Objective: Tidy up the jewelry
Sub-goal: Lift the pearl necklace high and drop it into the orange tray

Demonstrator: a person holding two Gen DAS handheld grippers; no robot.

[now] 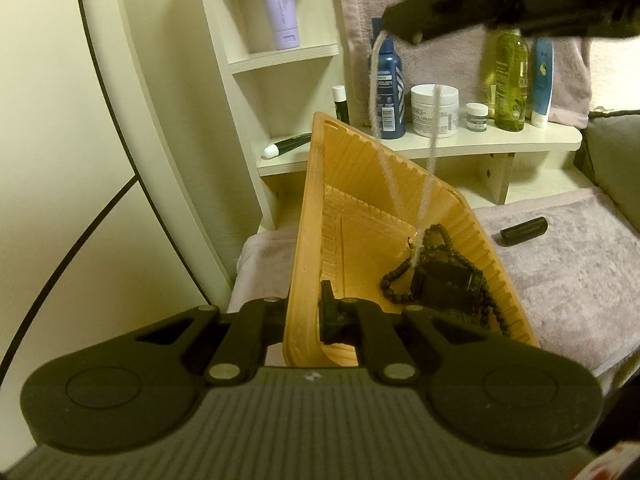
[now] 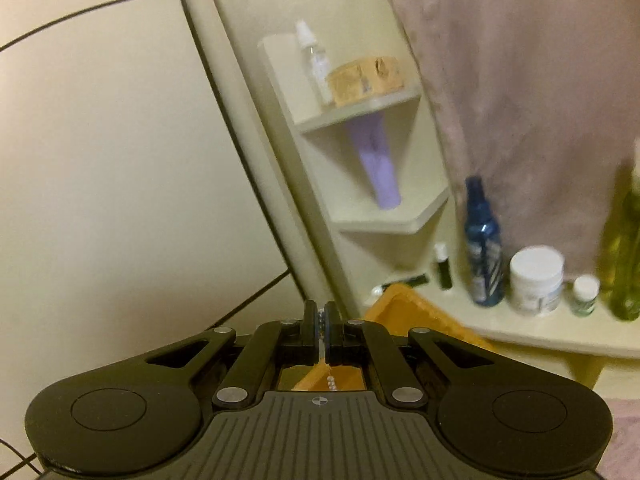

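Orange tray (image 1: 352, 184): tilted, near rim pinched by left gripper (image 1: 306, 316). Pearl strand (image 1: 434, 148): clamped in right gripper (image 2: 321, 322), hanging down into tray, lower end on black bead necklace (image 1: 436, 256) beside dark watch (image 1: 448, 284).

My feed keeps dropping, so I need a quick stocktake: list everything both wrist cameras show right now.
Tray: one, orange, tilted over the towel, rim clamped by the left gripper.
Bead necklace: one, dark, in the tray.
Watch: one, black, in the tray.
Pearl strand: one, white, hanging from the right gripper down into the tray.
Cap-like cylinder: one, black, on the towel.
Towel: one, pale pink, under the tray.
Spray bottle: one, blue, on the shelf.
Cream jar: one, white, on the shelf.
Small jar: one, white, on the shelf.
Oil bottle: one, yellow-green, on the shelf.
Tube: one, lilac, upper cubby.
Left gripper: black, shut.
Right gripper: black, shut.
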